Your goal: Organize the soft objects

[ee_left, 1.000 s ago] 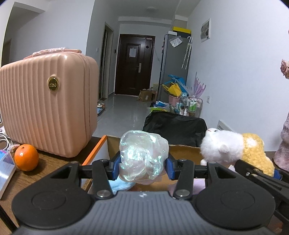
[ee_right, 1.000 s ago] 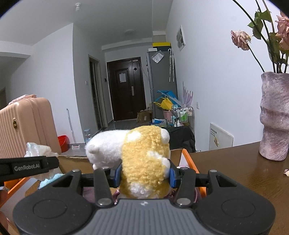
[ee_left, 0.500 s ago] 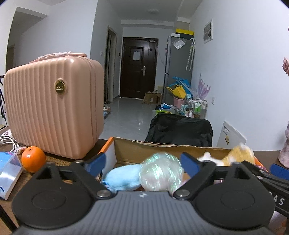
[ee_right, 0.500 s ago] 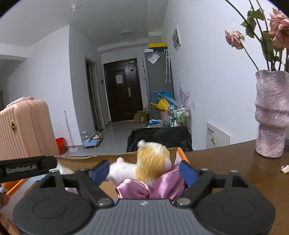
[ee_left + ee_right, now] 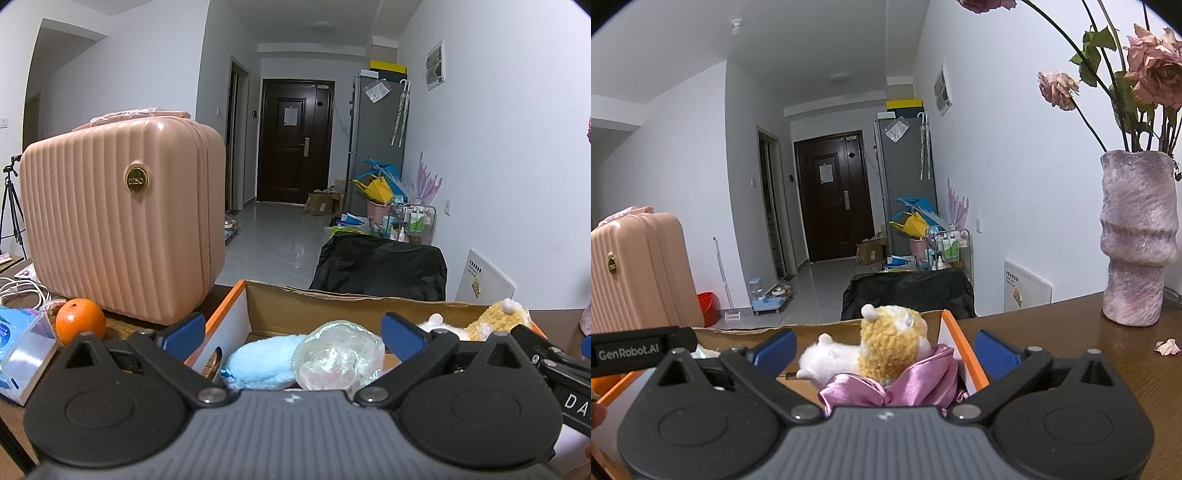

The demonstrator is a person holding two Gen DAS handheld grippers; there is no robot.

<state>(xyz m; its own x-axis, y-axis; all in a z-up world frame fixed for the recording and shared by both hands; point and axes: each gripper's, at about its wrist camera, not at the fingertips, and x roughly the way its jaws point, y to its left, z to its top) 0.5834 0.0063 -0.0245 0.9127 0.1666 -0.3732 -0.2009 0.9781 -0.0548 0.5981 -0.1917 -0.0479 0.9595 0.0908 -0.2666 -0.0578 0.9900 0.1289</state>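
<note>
- We see a big pink suitcase (image 5: 122, 229) standing on the brown table (image 5: 1082, 343).
- We see an orange (image 5: 80, 325) just beside the suitcase.
- We see a purple vase (image 5: 1137, 240) with dry pink roses (image 5: 1152, 74) on the table.
- We see a fallen petal (image 5: 1166, 347) near the vase.
- We see a dark door (image 5: 295, 140) far down the hall.
</note>
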